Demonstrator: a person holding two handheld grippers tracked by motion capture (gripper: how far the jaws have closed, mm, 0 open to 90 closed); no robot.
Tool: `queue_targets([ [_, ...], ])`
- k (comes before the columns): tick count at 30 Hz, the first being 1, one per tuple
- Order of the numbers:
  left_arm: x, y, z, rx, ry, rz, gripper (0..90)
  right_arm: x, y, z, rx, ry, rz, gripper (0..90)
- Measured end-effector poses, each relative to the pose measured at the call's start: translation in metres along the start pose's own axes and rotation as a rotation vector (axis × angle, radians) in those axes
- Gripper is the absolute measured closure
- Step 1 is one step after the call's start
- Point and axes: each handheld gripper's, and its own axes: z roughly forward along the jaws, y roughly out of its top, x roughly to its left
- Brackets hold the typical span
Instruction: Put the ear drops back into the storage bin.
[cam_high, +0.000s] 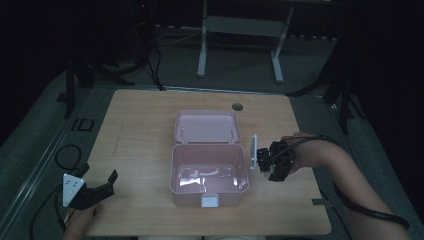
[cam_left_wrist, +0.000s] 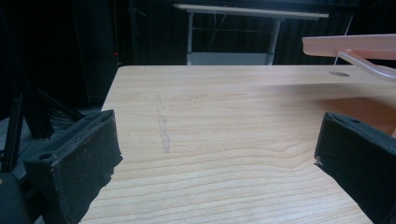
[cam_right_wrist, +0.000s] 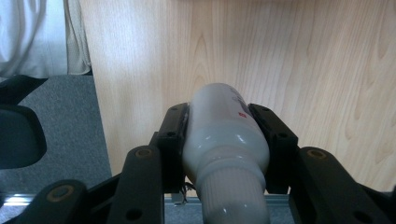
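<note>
Two grippers: the right gripper (cam_high: 270, 162), mid-right beside the open pink box (cam_high: 209, 172), clamps a white bottle (cam_right_wrist: 224, 140); the left gripper (cam_high: 97, 192), lower left, rests with jaws apart.

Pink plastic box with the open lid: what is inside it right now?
The pink plastic box shows a bare, glossy floor with light reflections and no item inside. The near wall's inner face, behind the white latch, is hidden from the high view.

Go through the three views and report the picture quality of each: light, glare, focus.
High view: dim overall, surroundings nearly black, with a pale glare patch on the floor of the open pink box. Left gripper view: brighter, wooden table sharp, its near jaws slightly soft. Right gripper view: well lit, white bottle between the jaws carries small highlights, and its near cap end blurs.
</note>
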Motion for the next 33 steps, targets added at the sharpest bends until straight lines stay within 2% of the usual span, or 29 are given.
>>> queue_targets([
  [16, 0.0, 0.0, 0.0, -0.001, -0.002, -0.001, 0.4, -0.001, 0.043, -0.016, -0.022, -0.003, -0.079, 59.7],
  [23, 0.0, 0.0, 0.0, -0.002, -0.003, -0.002, 0.4, -0.002, 0.063, -0.01, 0.002, -0.002, -0.108, 59.7],
  [33, 0.0, 0.0, 0.0, -0.003, -0.004, -0.003, 0.4, -0.006, 0.09, -0.007, -0.022, -0.008, -0.135, 59.7],
])
